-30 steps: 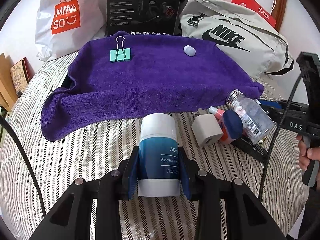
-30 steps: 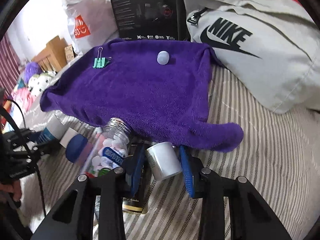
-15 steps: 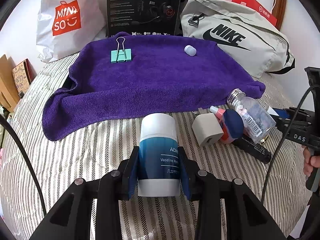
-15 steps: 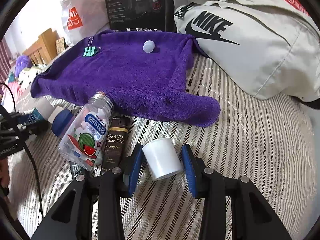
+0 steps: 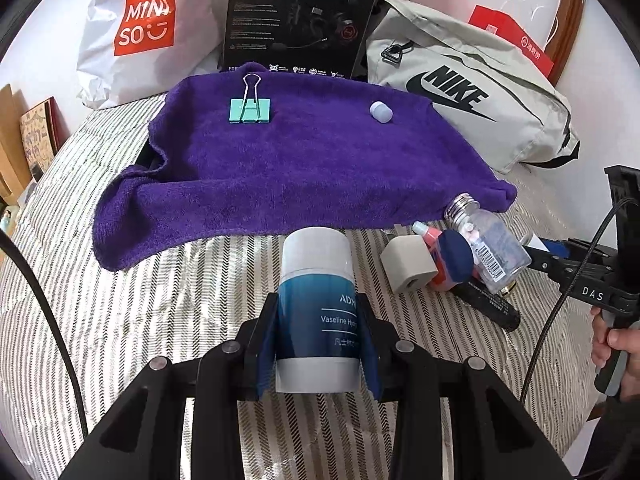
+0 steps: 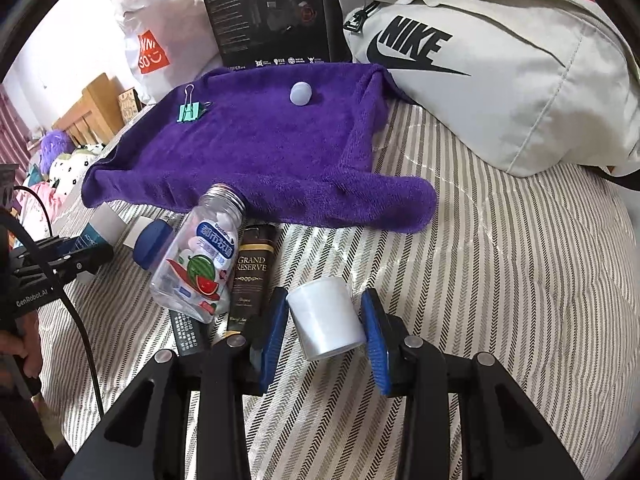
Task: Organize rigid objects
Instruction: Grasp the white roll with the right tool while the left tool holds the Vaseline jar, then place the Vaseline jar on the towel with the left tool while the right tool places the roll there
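Note:
My left gripper point(image 5: 318, 344) is shut on a blue and white Vaseline tube point(image 5: 316, 300), held over the striped bedding. My right gripper point(image 6: 326, 328) stands around a small white cylinder point(image 6: 324, 322); the left pad touches it, a gap shows at the right pad. A purple towel point(image 5: 300, 160) lies ahead with a teal binder clip point(image 5: 250, 109) and a small lilac cap point(image 5: 381, 111) on it. A clear candy bottle point(image 6: 200, 258), a dark Grand Reserve tube point(image 6: 252, 268), a white cube point(image 5: 408, 268) and a blue-capped item point(image 5: 450, 262) lie by the towel's near edge.
A grey Nike bag point(image 6: 500, 68), a black headset box point(image 5: 300, 16) and a white Miniso bag point(image 5: 148, 28) stand behind the towel. The left gripper shows at the left of the right wrist view point(image 6: 60, 260). Wooden furniture point(image 6: 92, 112) stands far left.
My right gripper has pulled back from the towel's edge with the white cylinder between its pads, and its jaws look wider now. The left gripper has stayed nearly still with the tube.

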